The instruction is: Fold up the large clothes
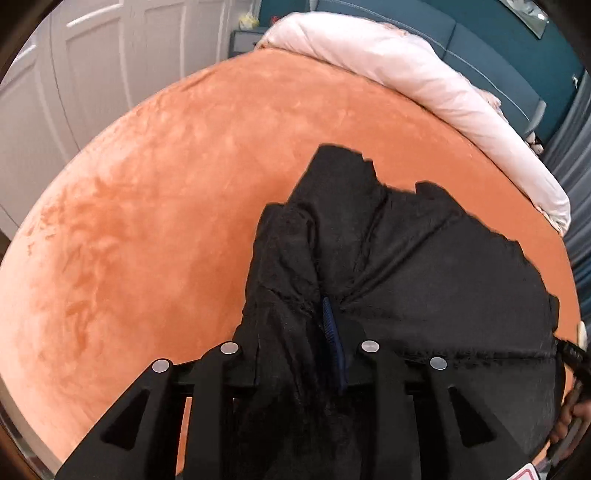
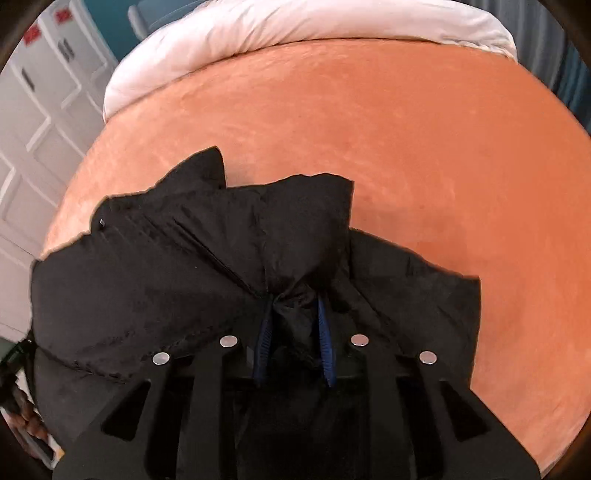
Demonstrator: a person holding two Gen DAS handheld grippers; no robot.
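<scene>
A large black padded jacket (image 1: 424, 266) lies bunched on the orange bed cover (image 1: 147, 221). My left gripper (image 1: 314, 317) is shut on a fold of the jacket near its left side; only one blue pad (image 1: 330, 328) shows, the other is hidden under cloth. In the right wrist view the same jacket (image 2: 166, 266) spreads to the left. My right gripper (image 2: 293, 314) is shut on a bunched fold of it between the two blue pads (image 2: 325, 332). Both hold the cloth slightly lifted off the orange bed cover (image 2: 443, 166).
A white rolled duvet (image 1: 424, 81) lies along the far edge of the bed, also in the right wrist view (image 2: 295, 26). White wardrobe doors (image 1: 92, 55) stand to the left. A teal wall (image 1: 498, 44) is behind the bed.
</scene>
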